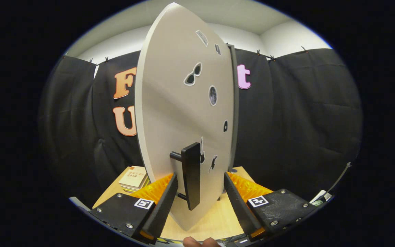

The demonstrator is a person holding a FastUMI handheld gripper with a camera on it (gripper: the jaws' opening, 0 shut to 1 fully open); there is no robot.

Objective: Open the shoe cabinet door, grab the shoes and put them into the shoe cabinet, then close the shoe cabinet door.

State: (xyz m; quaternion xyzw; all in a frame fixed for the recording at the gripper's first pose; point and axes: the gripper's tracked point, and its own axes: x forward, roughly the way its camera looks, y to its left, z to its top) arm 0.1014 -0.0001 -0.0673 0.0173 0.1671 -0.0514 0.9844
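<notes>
The shoe cabinet's white door (180,103), dotted with small stickers, stands swung out toward me at a steep angle. Its black bar handle (191,175) sticks out on two short posts and sits upright between my fingers. My gripper (200,175) is open: the left finger lies close beside the handle, while the right finger stands apart from it with a clear gap. The dark edge of the cabinet (234,103) runs along the door's far side. No shoes are in sight, and the door hides the cabinet's inside.
The cabinet stands on a light wooden tabletop (214,219). A small stack of books (134,178) lies on the table left of the door. A person's fingertip (197,242) shows just below the fingers. Black cloth walls close the booth behind.
</notes>
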